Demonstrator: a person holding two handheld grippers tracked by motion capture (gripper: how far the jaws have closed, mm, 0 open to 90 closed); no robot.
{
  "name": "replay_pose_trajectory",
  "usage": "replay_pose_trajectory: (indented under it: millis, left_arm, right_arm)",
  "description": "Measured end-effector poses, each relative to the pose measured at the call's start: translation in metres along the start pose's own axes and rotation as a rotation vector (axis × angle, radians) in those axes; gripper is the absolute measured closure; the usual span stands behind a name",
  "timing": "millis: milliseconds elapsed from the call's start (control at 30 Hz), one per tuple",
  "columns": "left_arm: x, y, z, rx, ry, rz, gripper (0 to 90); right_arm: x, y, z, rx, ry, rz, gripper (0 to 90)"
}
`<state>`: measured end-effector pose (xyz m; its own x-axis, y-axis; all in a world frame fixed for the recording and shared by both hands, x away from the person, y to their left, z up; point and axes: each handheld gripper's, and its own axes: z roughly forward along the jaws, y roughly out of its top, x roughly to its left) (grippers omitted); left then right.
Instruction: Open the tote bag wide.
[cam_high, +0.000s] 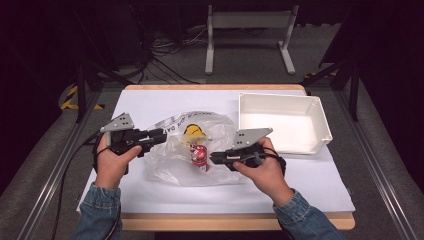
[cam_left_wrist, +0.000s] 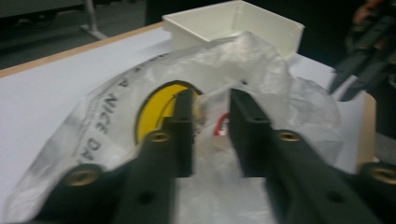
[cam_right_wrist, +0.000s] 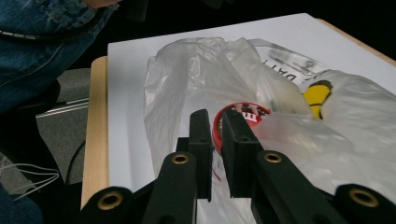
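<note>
Pinching plastic bag (cam_high: 172, 160), claws (cam_high: 162, 134) either side

Clear plastic bag (cam_high: 175, 165) with yellow face print, red can (cam_high: 200, 155), white bin (cam_high: 300, 107) — black tools.

**A bag between 2 black jaws**

The left gripper (cam_left_wrist: 210, 135) has its 2 black jaws close together, with a fold of the clear plastic bag (cam_left_wrist: 261, 70) pinched between them. The bag has a yellow patch (cam_left_wrist: 154, 109) and dark letters on it. A bit of red (cam_left_wrist: 223, 125) shows inside. Behind the bag sits a white bin (cam_left_wrist: 252, 23). The other gripper (cam_left_wrist: 364, 60) is far off at the right.
</note>
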<state>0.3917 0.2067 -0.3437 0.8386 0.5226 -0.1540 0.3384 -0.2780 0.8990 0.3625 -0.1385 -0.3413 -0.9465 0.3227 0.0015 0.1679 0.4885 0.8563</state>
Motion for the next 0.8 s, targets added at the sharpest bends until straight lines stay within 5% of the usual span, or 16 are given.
replay_pose_trajectory:
  millis: [167, 300, 567, 633, 800]
  left_arm:
    - [-0.018, 0.005, 0.013, 0.044, -0.093, 0.056, 89.2]
    - [-0.02, 0.001, 0.025, 0.1, -0.083, 0.059, 90.0]
    - [-0.011, -0.011, 0.033, 0.235, -0.103, -0.004, 90.0]
    - [-0.009, -0.018, 0.038, 0.345, -0.096, -0.028, 90.0]
    - [-0.004, -0.03, 0.044, 0.436, -0.105, -0.077, 90.0]
  right_arm:
    - [-0.001, 0.005, 0.021, 0.014, 0.005, 0.01, 83.4]
    - [-0.005, 0.007, 0.031, 0.022, -0.014, 0.018, 83.8]
    - [-0.027, -0.001, 0.036, 0.036, -0.078, 0.09, 83.9]
    - [-0.035, -0.006, 0.038, 0.051, -0.093, 0.115, 82.8]
    - [-0.05, -0.019, 0.045, 0.093, -0.17, 0.145, 80.2]
